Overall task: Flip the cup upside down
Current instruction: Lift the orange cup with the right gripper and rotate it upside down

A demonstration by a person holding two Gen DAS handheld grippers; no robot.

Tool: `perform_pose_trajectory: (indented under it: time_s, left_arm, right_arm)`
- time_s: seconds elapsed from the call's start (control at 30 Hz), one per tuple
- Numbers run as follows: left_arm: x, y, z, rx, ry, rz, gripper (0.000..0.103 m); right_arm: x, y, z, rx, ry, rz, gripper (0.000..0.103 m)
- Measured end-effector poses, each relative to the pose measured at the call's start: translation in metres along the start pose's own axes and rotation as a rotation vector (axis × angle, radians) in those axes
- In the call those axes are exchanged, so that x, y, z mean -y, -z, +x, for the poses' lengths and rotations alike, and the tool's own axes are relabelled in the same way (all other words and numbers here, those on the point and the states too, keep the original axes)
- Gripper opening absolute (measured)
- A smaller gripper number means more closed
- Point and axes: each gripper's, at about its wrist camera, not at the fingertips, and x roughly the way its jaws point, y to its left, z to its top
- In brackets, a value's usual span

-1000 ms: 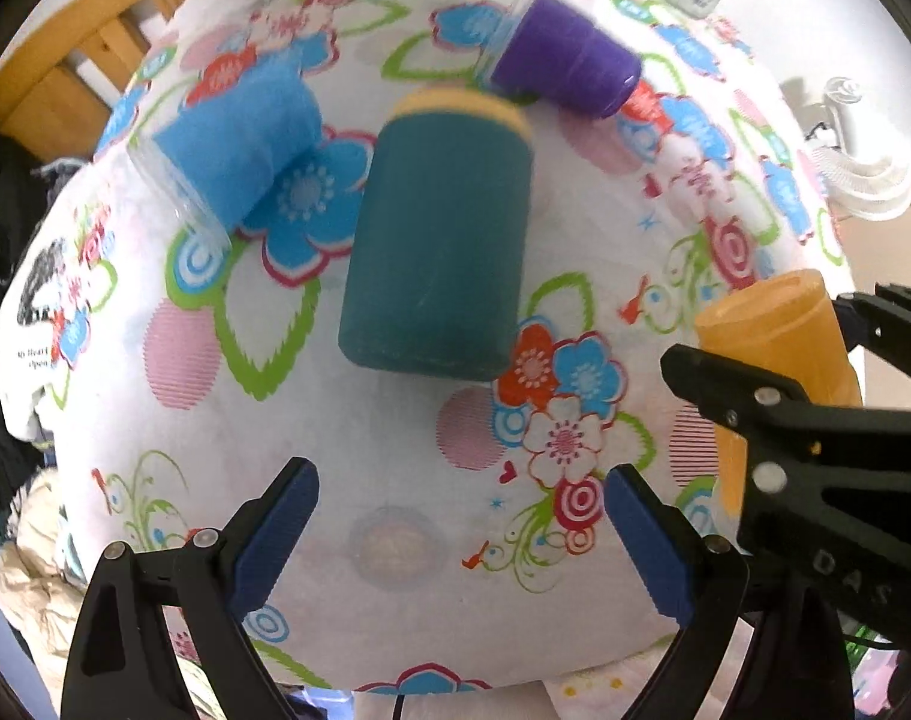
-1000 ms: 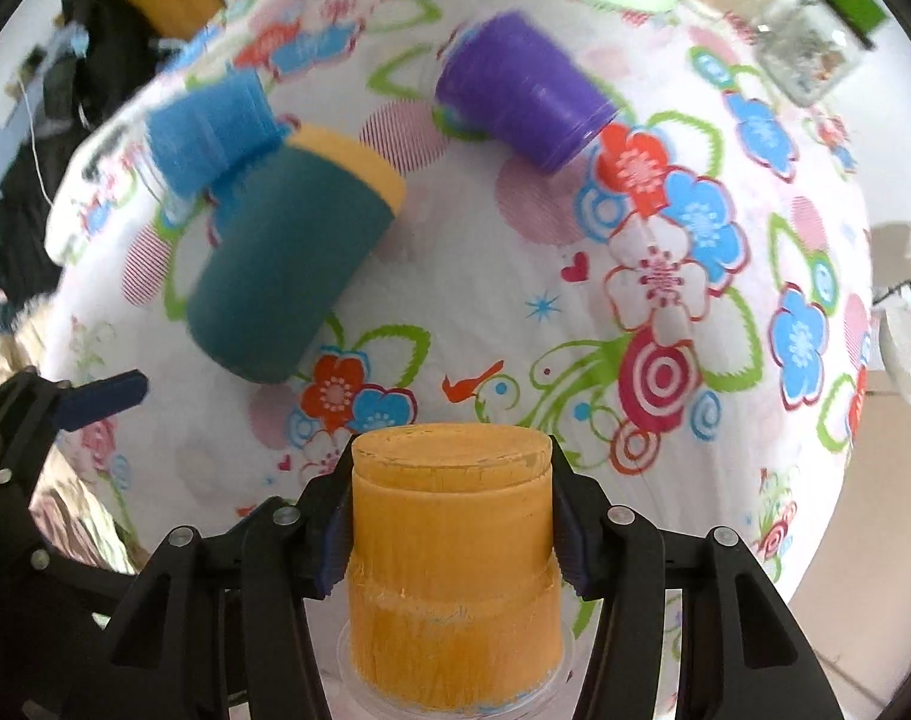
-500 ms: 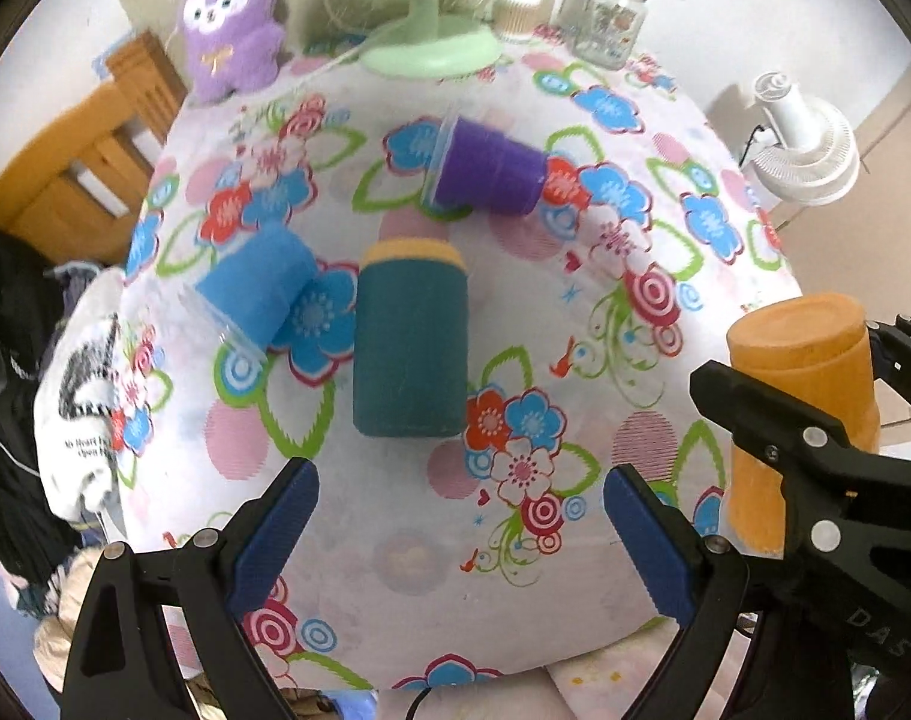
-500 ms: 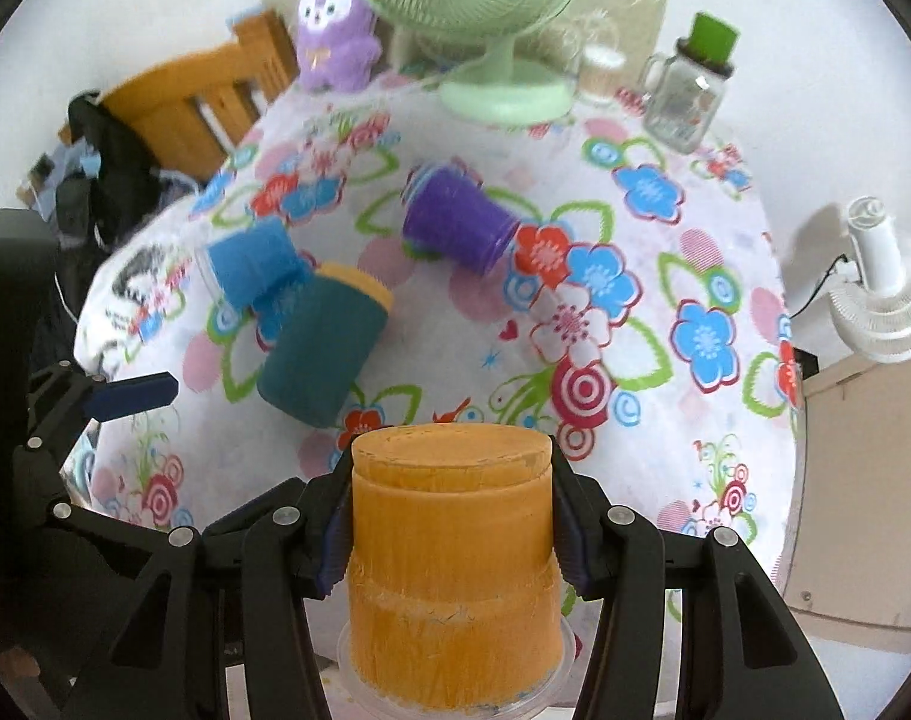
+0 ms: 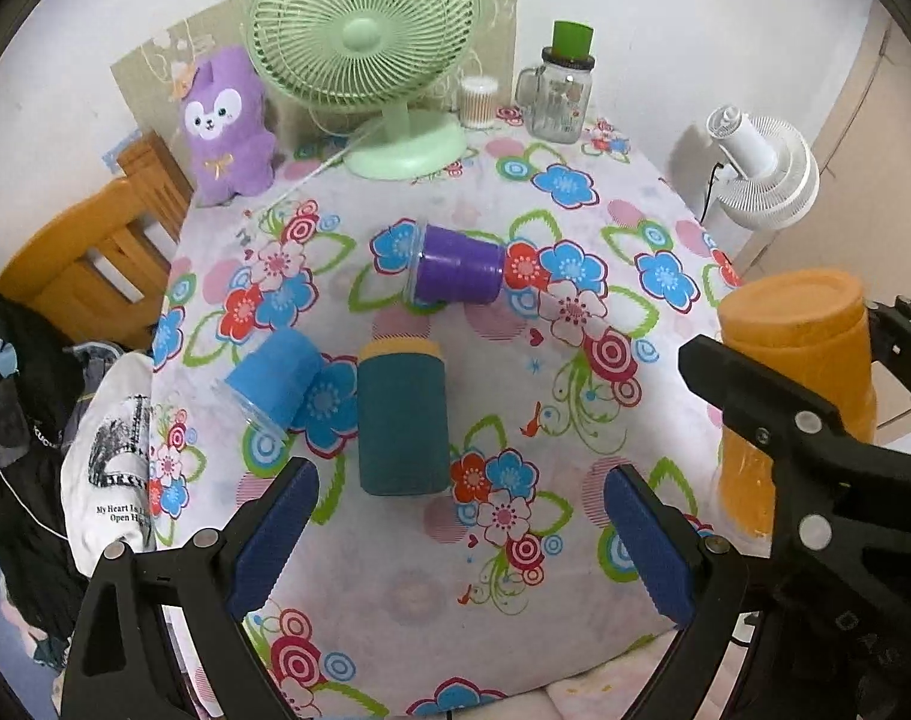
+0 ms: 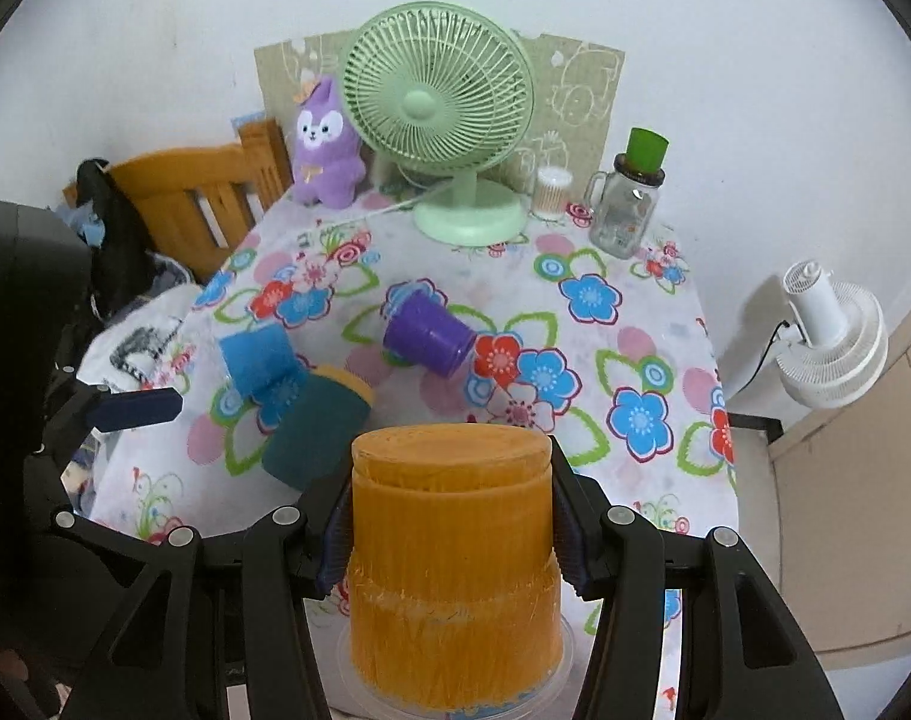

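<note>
The right gripper [image 6: 449, 534] clamps the orange cup [image 6: 452, 564], rim down, base up. The left gripper [image 5: 461, 540] gapes wide with nothing between its 2 fingers, above the floral table [image 5: 575, 396].

Our right gripper [image 6: 449, 531] has its two blue-padded fingers [image 6: 334, 531] pressed against opposite sides of the orange cup [image 6: 452, 564], clamping it with the closed base up and the rim down. Seen from our left wrist, the same gripper [image 5: 815, 420] sits off to the right, level with the left one. Our left gripper [image 5: 458, 531] has its jaws spread wide, blue pads [image 5: 272, 534] apart and gripping nothing, tilted down toward the table.
</note>
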Motion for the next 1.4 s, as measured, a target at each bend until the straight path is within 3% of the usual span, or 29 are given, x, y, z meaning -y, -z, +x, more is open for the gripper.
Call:
perform_pose_trajectory:
  time_s: [0.27,0.53,0.93,1.4]
  left_arm:
    - [-0.005,0.006,0.007,0.008,-0.034,-0.015,0.097]
    - [-0.008,0.011,0.035,-0.035,-0.004,-0.048,0.097]
    - [-0.007,0.009,0.074,-0.058,-0.011,-0.061,0.098]
    - [-0.013,0.010,0.114,-0.034,-0.031,-0.041,0.103]
  right_arm:
    - [0.002,0.007,0.013,0.034,-0.023,0.028,0.057]
    - [0.003,0.019,0.032,0.070,-0.002,0.047,0.057]
    - [0.024,0.028,0.087,0.032,0.007,0.141,0.057]
    - [0.025,0.039,0.125,0.135,0.041,0.147,0.057]
